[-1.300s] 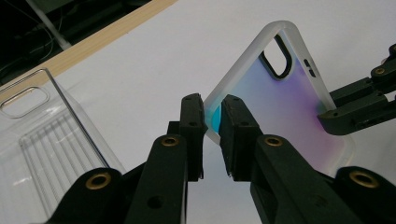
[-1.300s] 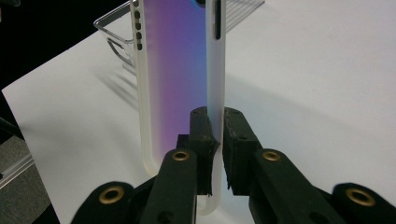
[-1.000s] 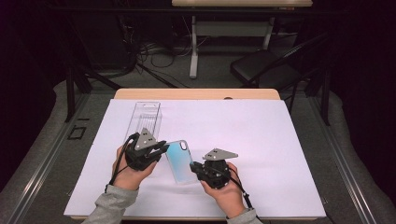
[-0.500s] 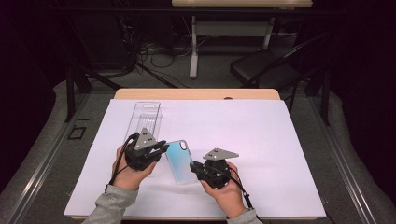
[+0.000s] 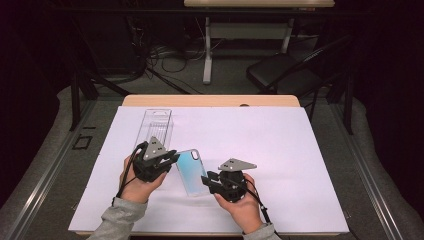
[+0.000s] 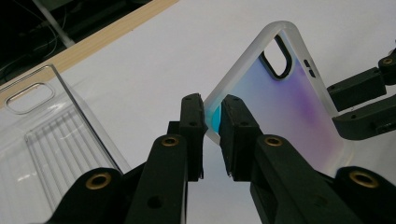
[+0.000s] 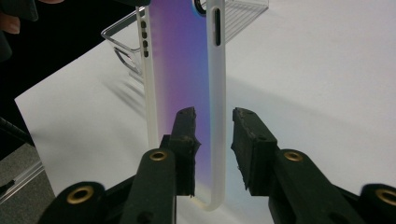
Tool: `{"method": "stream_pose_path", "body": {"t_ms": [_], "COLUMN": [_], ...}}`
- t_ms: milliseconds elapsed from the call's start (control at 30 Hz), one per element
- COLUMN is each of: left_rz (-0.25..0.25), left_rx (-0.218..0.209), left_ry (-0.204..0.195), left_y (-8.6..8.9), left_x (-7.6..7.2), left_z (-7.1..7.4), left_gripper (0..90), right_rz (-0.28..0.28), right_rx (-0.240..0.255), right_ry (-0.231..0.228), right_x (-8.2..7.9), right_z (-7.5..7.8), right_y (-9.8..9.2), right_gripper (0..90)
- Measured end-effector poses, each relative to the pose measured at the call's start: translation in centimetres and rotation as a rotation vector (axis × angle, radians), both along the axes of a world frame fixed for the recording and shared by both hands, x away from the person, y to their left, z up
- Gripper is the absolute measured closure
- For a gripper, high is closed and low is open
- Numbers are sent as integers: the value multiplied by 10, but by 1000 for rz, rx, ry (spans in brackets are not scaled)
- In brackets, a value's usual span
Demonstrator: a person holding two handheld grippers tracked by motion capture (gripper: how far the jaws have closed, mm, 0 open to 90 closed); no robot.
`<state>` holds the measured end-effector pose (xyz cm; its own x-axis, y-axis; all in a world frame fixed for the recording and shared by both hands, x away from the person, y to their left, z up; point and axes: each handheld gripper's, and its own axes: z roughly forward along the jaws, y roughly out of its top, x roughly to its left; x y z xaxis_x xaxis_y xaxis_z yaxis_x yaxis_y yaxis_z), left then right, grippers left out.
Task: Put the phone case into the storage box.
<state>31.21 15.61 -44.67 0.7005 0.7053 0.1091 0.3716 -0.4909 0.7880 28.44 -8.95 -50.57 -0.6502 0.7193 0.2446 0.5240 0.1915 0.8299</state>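
Left claw (image 6: 212, 119) clamped on the frosted blue-to-purple gradient phone case (image 5: 192, 171), centre-left, steadying it | right claw (image 7: 214, 128) has just been opening, jaws straddling the case's rim without pressing, likely handing over | clear plastic packaging tray (image 5: 155, 127) upper left on white surface (image 5: 280, 150)

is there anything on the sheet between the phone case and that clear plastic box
Nothing visible. The phone case is pinched at one edge by the left gripper, and only bare white sheet lies between it and the clear plastic box. The right gripper has just been opening, its jaws astride the case's rim.
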Motion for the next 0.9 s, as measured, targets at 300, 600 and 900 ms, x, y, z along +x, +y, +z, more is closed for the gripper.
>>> {"method": "stream_pose_path", "body": {"t_ms": [300, 600, 900], "left_rz": [14, 28, 47], "left_rx": [2, -4, -13], "left_ry": [-2, -1, -6], "left_y": [4, 9, 17], "left_x": [2, 6, 8], "left_z": [0, -1, 1], "left_gripper": [802, 802, 802], "right_rz": [-3, 2, 25], "right_rx": [6, -29, -15], "right_ry": [-19, -63, -53], "right_x": [2, 8, 15], "right_z": [3, 5, 5], "right_y": [-3, -7, -11], "right_gripper": [610, 491, 393]}}
